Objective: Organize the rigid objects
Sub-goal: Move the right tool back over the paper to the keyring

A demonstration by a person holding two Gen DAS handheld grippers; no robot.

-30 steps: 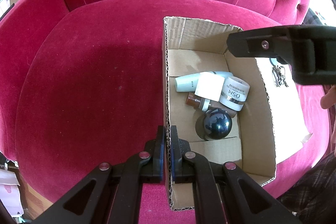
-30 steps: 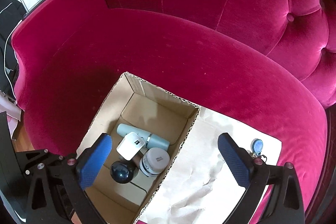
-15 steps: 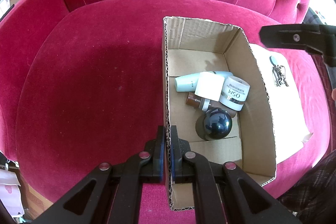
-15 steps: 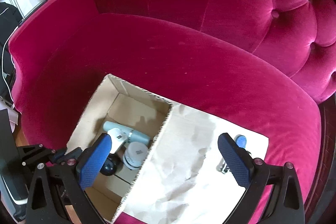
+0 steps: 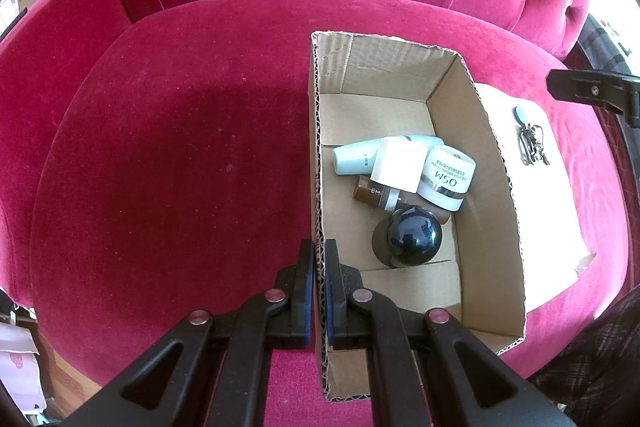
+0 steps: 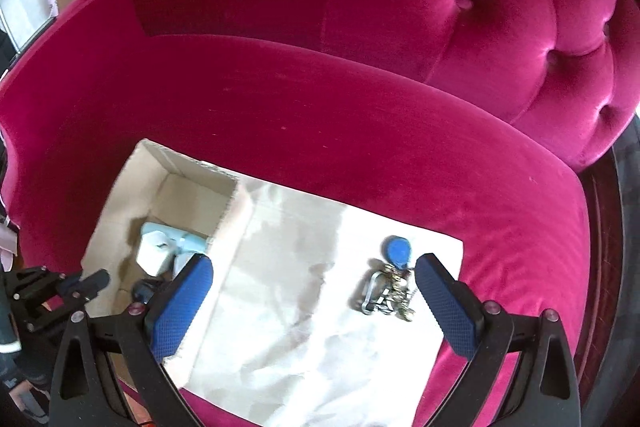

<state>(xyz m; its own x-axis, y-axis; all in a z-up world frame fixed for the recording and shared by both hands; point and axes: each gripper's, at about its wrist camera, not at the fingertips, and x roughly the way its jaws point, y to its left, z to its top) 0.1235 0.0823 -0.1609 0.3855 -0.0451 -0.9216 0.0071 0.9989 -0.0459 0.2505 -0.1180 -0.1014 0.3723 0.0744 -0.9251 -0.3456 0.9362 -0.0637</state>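
Our left gripper (image 5: 316, 291) pinches the cardboard box (image 5: 496, 163) wall; our spread right gripper (image 6: 314, 301) hovers over the key bunch (image 6: 390, 289), probably loose, jangly metal: we'd grip its ring.

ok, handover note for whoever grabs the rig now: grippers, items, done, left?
Left gripper: shut on the cardboard box left wall, steadying it.
Right gripper: open, empty, above the flattened flap, near the keys.
Done: teal tube, white cube, OSM jar, brown bottle and dark ball are in the box.
Left: key bunch with blue fob, on the flap outside the box; pick it and drop it in.
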